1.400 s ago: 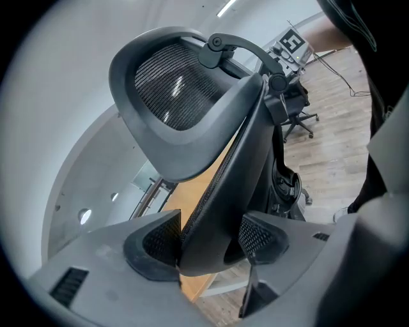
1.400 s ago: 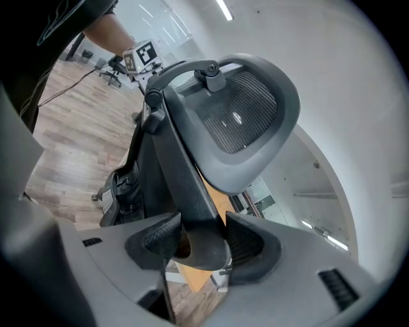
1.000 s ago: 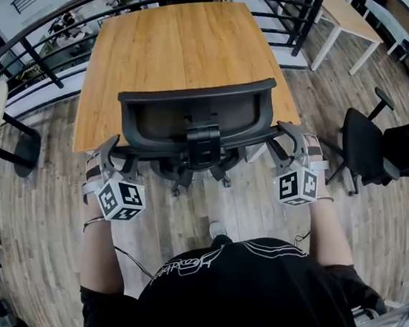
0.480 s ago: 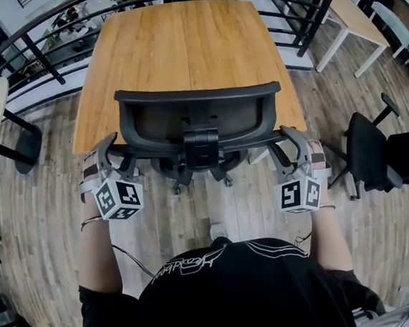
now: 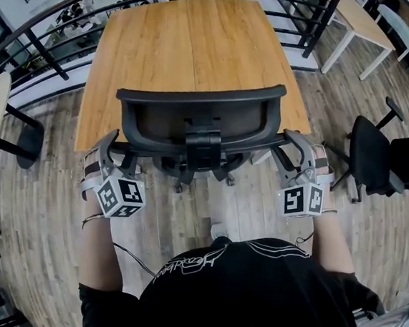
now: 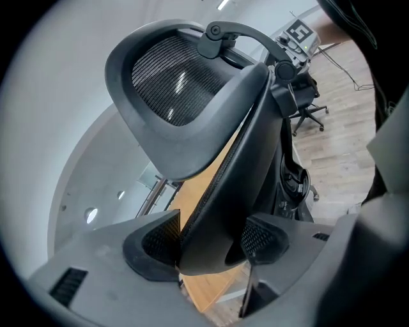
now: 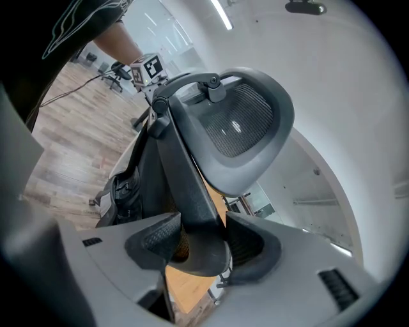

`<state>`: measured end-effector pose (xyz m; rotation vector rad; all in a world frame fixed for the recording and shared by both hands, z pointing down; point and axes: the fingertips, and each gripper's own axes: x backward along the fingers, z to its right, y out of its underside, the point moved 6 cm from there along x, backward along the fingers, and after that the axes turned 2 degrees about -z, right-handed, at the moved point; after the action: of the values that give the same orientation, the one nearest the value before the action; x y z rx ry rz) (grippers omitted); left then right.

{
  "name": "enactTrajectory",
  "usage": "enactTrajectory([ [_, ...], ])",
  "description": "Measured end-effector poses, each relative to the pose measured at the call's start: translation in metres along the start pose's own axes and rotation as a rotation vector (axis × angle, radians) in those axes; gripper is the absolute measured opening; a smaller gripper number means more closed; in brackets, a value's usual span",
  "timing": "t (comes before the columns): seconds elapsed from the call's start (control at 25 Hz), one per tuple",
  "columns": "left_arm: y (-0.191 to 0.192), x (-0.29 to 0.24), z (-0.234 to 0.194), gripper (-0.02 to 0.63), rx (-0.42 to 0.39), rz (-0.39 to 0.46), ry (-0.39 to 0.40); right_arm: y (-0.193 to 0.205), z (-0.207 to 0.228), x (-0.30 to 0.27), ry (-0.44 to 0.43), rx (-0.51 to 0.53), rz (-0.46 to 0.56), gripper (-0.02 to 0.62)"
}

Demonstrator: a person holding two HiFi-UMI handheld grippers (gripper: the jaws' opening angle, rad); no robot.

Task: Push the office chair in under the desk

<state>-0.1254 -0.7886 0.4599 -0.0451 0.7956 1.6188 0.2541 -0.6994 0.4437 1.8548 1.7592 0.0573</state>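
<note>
One desk (image 5: 186, 46), left claw (image 5: 114, 155) and right claw (image 5: 289, 144) both clamped on one office chair (image 5: 200, 113)

Lighting: bright, diffuse; ceiling strip light (image 7: 220, 14) glints on office chair (image 7: 239, 124) mesh. Shadows soft. Fisheye bending at edges; gripper views dark-cornered.

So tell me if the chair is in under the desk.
Not fully: the office chair's wheels show on this side of the desk's near edge.
</note>
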Motion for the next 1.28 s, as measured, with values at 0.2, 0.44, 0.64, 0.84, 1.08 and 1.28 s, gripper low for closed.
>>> enactTrajectory([
  [0.2, 0.0, 0.002, 0.0, 0.259, -0.005, 0.005, 0.059, -0.003, 0.001, 0.0, -0.027, -0.048, -0.023, 0.238],
  [0.44, 0.001, 0.011, -0.004, 0.276, 0.03, 0.026, 0.103, -0.007, 0.002, -0.001, -0.025, -0.064, -0.042, 0.242],
  [0.64, 0.012, 0.05, -0.019, 0.285, 0.126, 0.041, 0.088, -0.006, 0.006, 0.014, -0.012, -0.159, -0.084, 0.259],
  [0.84, 0.016, 0.111, -0.027, 0.284, 0.358, 0.087, 0.086, -0.023, 0.009, 0.053, -0.031, -0.335, -0.024, 0.259],
  [1.08, -0.018, 0.189, -0.006, 0.273, 0.69, 0.326, 0.259, -0.072, -0.001, 0.11, -0.156, -0.587, 0.164, 0.258],
  [1.28, -0.038, 0.246, 0.023, 0.129, 0.93, 0.526, 0.407, -0.105, -0.026, 0.164, -0.198, -0.557, 0.269, 0.166],
])
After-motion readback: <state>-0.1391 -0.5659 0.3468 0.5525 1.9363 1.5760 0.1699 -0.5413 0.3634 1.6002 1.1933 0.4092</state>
